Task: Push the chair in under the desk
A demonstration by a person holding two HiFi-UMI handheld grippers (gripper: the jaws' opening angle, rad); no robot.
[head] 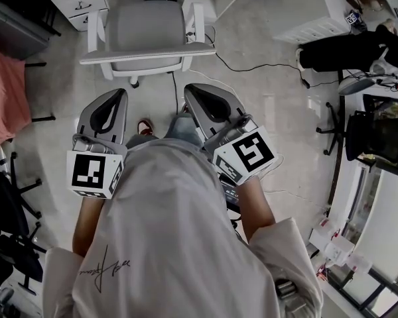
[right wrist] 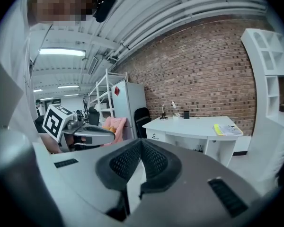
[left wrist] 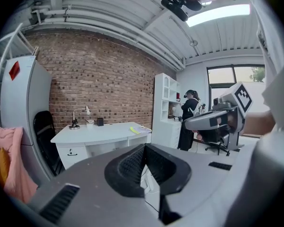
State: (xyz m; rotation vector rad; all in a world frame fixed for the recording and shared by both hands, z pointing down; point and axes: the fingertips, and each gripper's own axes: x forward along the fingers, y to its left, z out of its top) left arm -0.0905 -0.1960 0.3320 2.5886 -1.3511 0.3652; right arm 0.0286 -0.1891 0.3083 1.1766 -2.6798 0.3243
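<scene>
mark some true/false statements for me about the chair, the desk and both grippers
1. The left gripper and the right gripper are both shut with nothing between their jaws. True.
2. The left gripper grips the chair. False: neither gripper touches it; it stands ahead of them.
3. The desk stands by a brick wall. True.
4. The chair in front of the person is black. False: it is grey and white.
5. A lamp stands on the desk. True.
</scene>
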